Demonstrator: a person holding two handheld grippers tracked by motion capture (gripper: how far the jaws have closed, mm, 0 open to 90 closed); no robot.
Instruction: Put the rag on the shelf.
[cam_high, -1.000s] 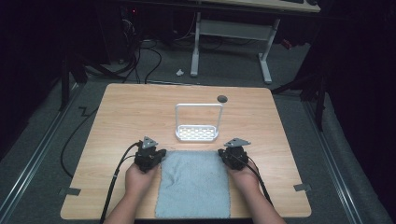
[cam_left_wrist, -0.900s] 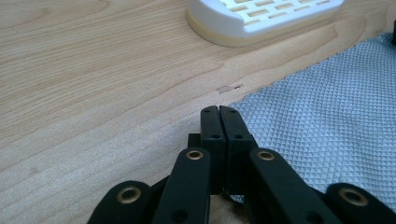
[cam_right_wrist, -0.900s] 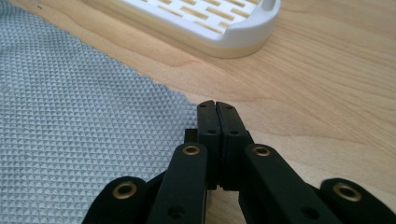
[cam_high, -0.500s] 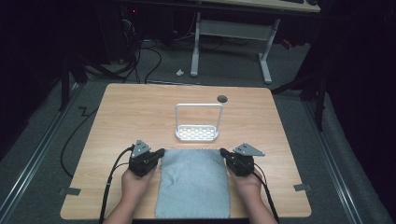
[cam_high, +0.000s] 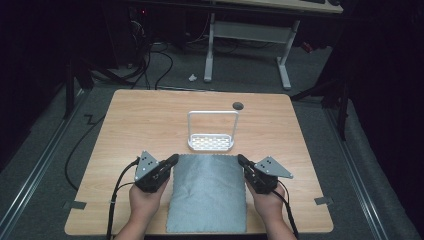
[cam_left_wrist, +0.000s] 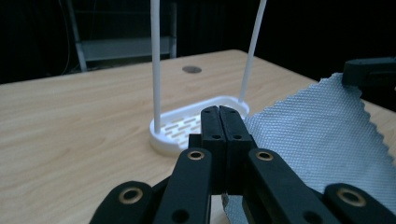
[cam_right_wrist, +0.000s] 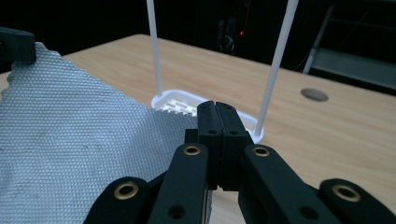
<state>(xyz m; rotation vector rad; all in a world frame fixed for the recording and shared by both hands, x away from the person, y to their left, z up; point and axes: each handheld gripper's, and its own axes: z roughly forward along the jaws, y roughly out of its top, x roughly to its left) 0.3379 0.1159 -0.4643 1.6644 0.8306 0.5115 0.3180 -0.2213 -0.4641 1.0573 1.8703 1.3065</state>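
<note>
I hold my left gripper at the far left corner of the grey waffle-textured cloth, and my right gripper at its far right corner. In the left gripper view my jaws are pressed flat together, and the cloth's corner disappears beneath them, so I cannot tell whether fabric is actually pinched. The right gripper view shows the same: jaws clenched together, the pinked edge of the cloth running under them. The cloth lies flat on the wooden table, its near edge at the table's front. Just beyond its far edge stands a white slotted oval base with a tall wire frame. A dark round cap sits in the tabletop farther back
</note>
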